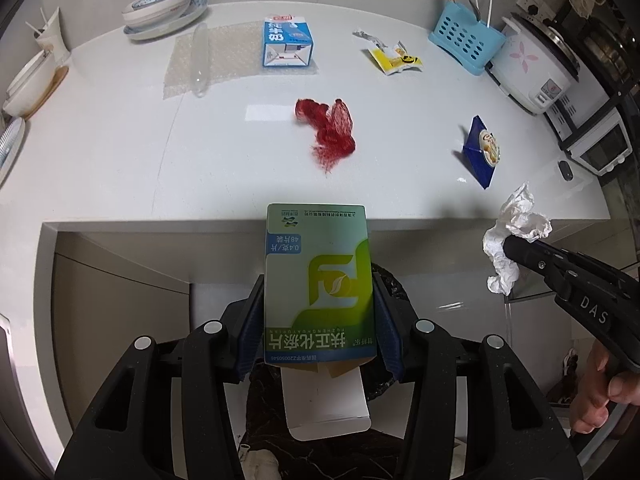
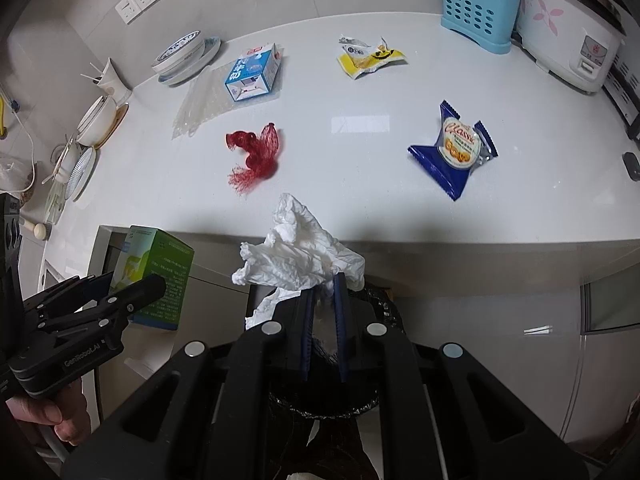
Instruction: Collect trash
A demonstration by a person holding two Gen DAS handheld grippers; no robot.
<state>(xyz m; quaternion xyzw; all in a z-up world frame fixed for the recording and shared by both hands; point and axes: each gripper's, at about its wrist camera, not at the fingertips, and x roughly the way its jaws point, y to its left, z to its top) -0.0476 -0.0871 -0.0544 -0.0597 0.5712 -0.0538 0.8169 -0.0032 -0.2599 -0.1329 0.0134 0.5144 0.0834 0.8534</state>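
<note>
Gripping a green box (image 1: 318, 284), the left gripper (image 1: 318, 292) hangs just off the worktop's (image 1: 120, 160) front edge; beside it the right gripper (image 2: 323, 292) is clenched on a crumpled tissue (image 2: 300, 252). Both hover above a black-lined bin (image 2: 376, 300).

The green-and-white cardboard medicine box (image 1: 318, 284) is held off the white countertop (image 1: 120, 152), just beyond its front edge, with a white end flap hanging open. The crumpled white paper tissue (image 2: 298, 254) is also off the surface, past the front edge. A red plastic mesh net (image 1: 328, 128), bunched and frayed, lies mid-counter. A blue-and-white carton (image 1: 287, 43) lies on its side toward the back edge; a torn yellow wrapper (image 1: 394, 57) sits beside it. A dark-blue snack packet (image 2: 454, 152) lies nearer the right edge.
</note>
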